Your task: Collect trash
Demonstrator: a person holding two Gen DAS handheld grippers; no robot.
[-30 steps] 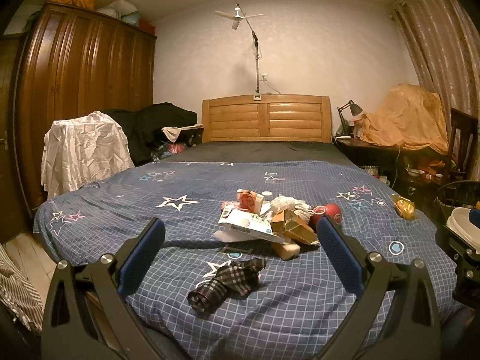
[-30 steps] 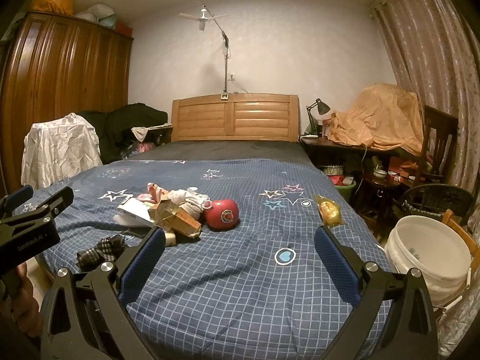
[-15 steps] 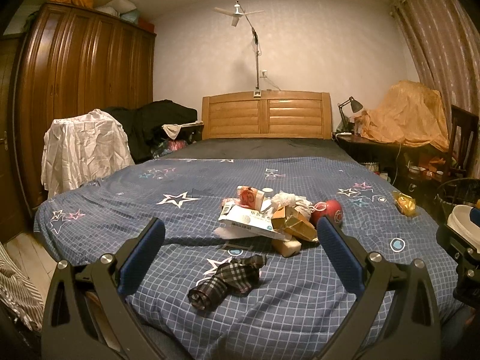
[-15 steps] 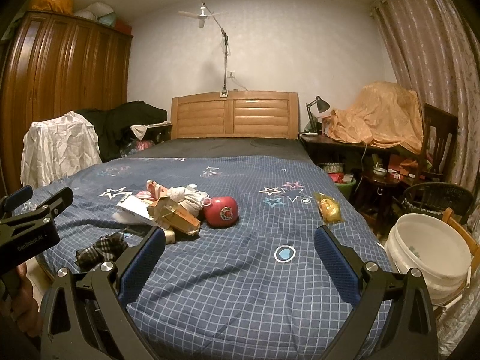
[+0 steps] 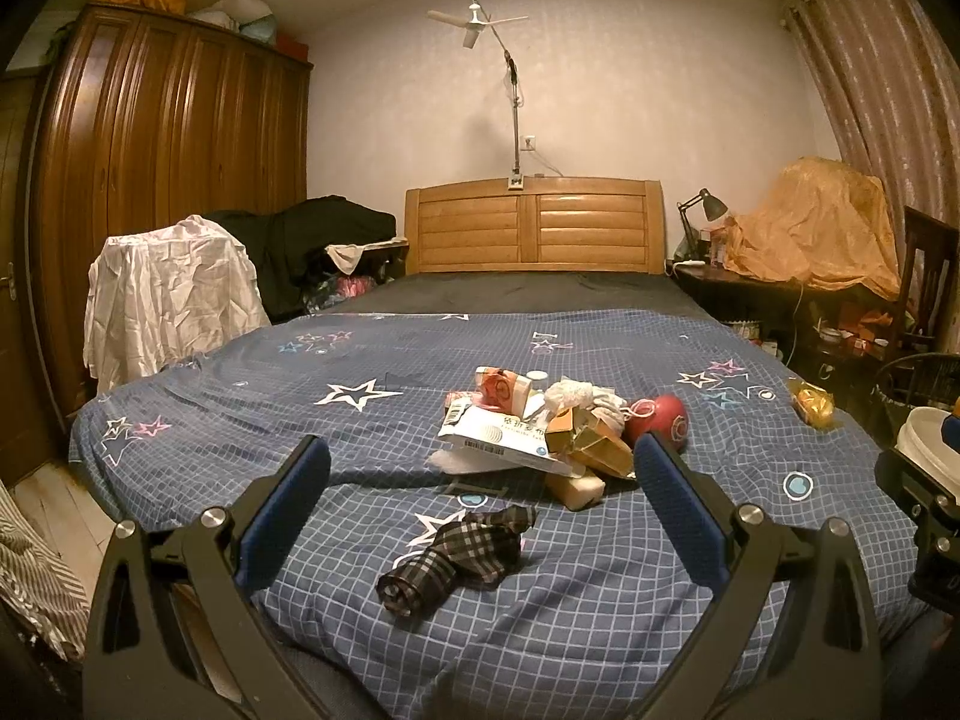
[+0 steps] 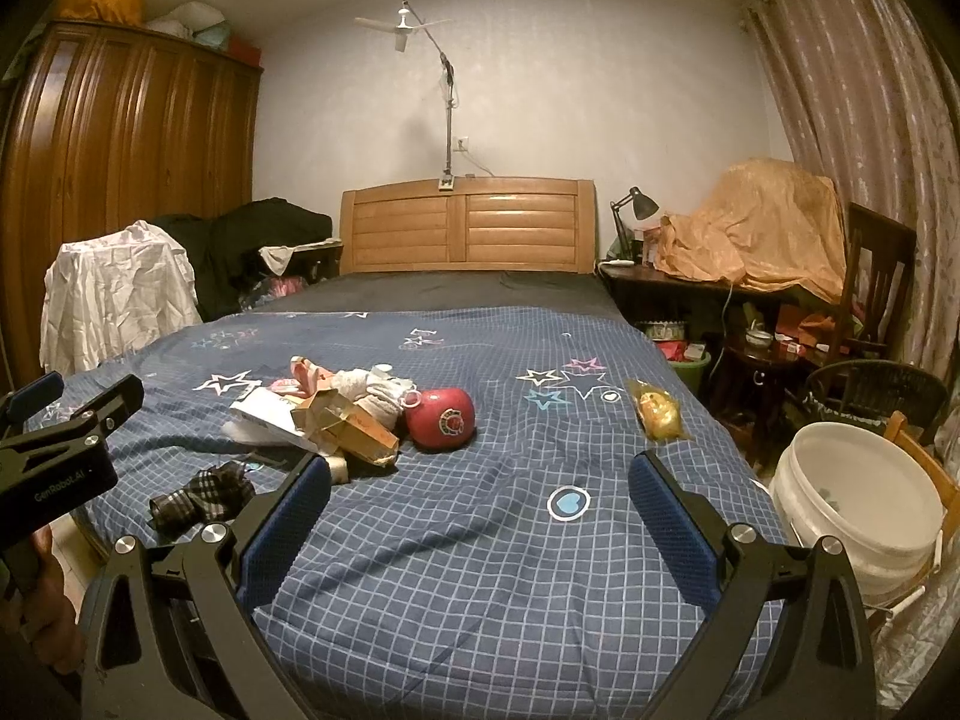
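Nothing looks collected yet: the trash pile [image 5: 534, 432] lies on the bed [image 5: 336, 420], the bucket [image 6: 864, 504] beside it; left gripper [image 5: 480, 510] and right gripper [image 6: 480, 510] spread, empty.

The left gripper [image 5: 480, 504] was held level with its jaws spread wide and nothing between them. The right gripper [image 6: 477, 513] was posed the same way, wide apart and empty. A hand [image 6: 42, 612] gripped the left gripper's handle from below.
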